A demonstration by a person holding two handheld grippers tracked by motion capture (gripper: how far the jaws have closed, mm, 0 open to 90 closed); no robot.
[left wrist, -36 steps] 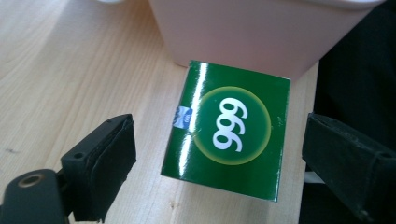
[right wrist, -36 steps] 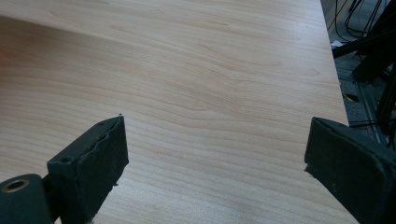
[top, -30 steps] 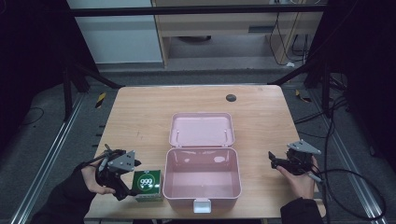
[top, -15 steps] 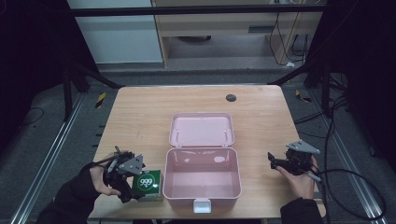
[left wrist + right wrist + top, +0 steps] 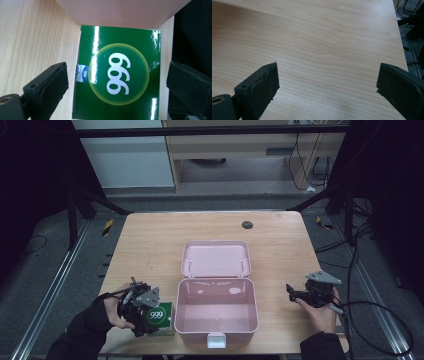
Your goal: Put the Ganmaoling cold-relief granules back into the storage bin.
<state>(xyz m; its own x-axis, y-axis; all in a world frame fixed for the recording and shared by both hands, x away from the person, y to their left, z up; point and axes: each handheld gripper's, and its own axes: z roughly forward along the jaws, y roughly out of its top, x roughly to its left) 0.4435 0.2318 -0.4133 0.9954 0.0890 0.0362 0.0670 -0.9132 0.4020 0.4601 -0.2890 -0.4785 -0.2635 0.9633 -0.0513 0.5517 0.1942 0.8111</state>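
From above, the left gripper point(image 5: 145, 312) hovers over a glossy green "999" carton point(image 5: 159, 318) on the wooden counter point(image 5: 150, 245), touching the open pink plastic box point(image 5: 216, 312). Its own view shows jaws, just opened wide, straddling the carton point(image 5: 117, 75) untouched. The right gripper point(image 5: 327, 82) gapes over bare wood.

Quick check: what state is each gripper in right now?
Left gripper: open; its jaws have just been opening and straddle the glossy green "999" cardboard box without pressing it.
Right gripper: open, nothing between its jaws, over the light wooden table.
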